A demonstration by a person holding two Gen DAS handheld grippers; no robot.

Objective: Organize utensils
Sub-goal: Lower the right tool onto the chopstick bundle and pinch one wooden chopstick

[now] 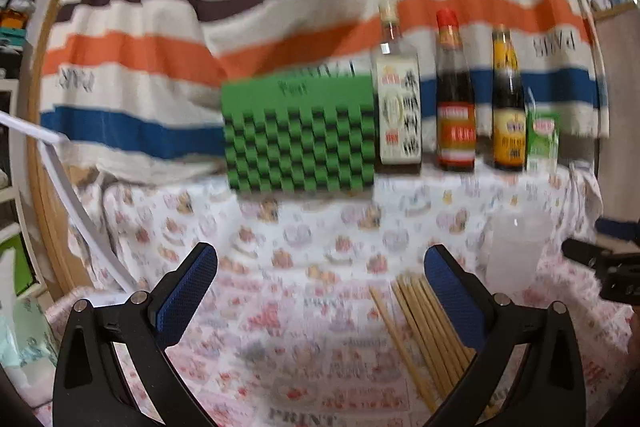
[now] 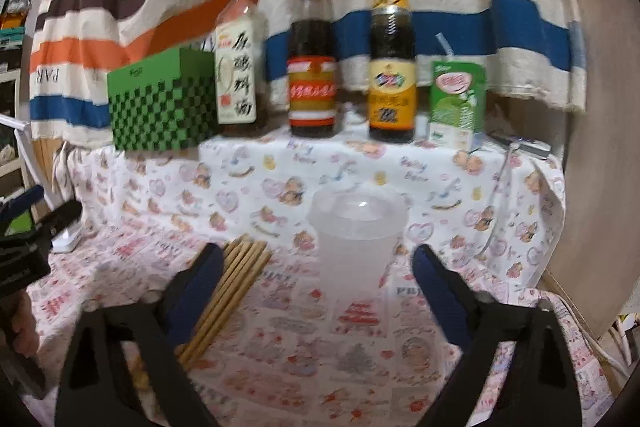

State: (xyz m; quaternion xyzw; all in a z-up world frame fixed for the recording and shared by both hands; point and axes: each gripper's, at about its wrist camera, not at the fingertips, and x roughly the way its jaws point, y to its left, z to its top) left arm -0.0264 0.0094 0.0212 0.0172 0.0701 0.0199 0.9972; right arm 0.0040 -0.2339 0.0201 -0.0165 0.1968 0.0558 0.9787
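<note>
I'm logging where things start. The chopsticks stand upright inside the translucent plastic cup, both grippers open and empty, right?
Not quite. The chopsticks lie flat on the tablecloth beside the translucent plastic cup, not inside it, as the right wrist view shows. The left gripper and right gripper are indeed open and empty.
</note>
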